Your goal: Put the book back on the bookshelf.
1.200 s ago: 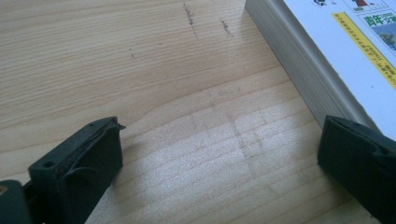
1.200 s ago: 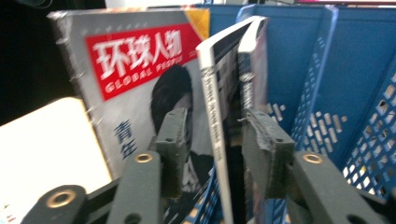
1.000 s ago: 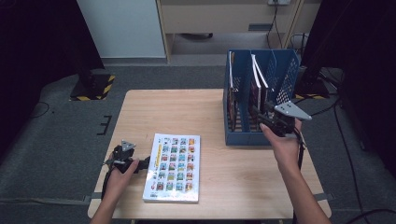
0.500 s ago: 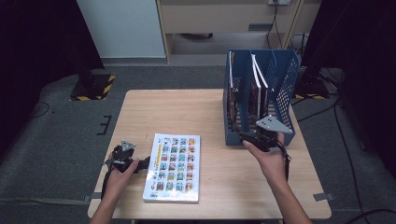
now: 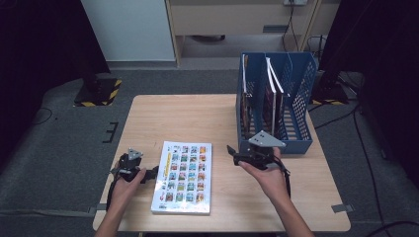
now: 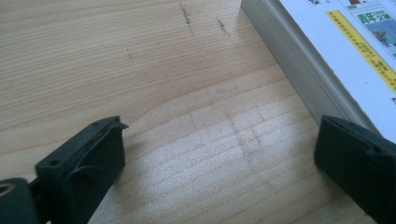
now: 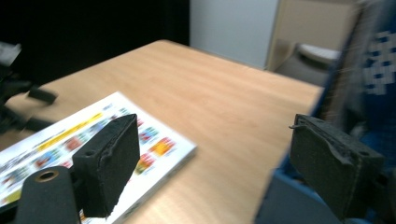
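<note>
The picture book (image 5: 184, 176) is lying flat near the front edge of the table (image 5: 178, 116), with the left gripper (image 5: 152, 172) resting just beside its left edge, jaws standing wide with nothing between them. The right gripper (image 5: 230, 153) is hanging between the book and the blue file rack (image 5: 300, 86), its jaws having just been opening and now gaping empty toward the cover. Since the book is lying flush on the wood, a jaw may be skidding over the glossy cover or pushing it toward the left gripper rather than getting under an edge.
</note>
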A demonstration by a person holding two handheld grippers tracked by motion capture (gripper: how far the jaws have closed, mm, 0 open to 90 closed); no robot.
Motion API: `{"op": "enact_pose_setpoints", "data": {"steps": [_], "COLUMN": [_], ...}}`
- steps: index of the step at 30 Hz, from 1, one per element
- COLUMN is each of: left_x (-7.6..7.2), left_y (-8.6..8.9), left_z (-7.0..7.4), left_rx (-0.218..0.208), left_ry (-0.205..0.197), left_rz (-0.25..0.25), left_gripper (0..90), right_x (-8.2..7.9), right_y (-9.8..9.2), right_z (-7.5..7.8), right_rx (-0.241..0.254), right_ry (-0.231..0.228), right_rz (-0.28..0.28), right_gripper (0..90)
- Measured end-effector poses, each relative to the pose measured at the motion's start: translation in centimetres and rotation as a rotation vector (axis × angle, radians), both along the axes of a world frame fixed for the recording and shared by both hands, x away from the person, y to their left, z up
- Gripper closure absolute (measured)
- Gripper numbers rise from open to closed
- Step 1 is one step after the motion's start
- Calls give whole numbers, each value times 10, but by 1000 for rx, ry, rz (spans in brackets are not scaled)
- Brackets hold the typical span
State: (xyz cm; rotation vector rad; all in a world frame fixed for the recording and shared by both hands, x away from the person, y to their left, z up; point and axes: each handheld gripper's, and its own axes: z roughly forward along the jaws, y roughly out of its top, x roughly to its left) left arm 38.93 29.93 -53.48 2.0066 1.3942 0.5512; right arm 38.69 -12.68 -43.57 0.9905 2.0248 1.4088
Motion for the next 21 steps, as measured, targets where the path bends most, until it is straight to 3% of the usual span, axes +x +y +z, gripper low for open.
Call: {"op": "enact_pose_setpoints", "data": {"steps": [9,15,21], "left_x": [-3,-5,-9], "left_y": [-3,-3,-14], "left_z": [11,19,25], "left_rx": [-38,-79,-133], "left_ry": [-58,-75,-50], "left_rz": [-45,-26,-83], "left_gripper": [65,78,86], "right_x": [-4,-8,-12], "right_y": [27,36,47], "right_z": [-23,-32,-43], "right_rx": [-73,-93,-144], "right_ry": [48,70,99], "right_rz": [77,110,154], "right_gripper": [148,174,165]}}
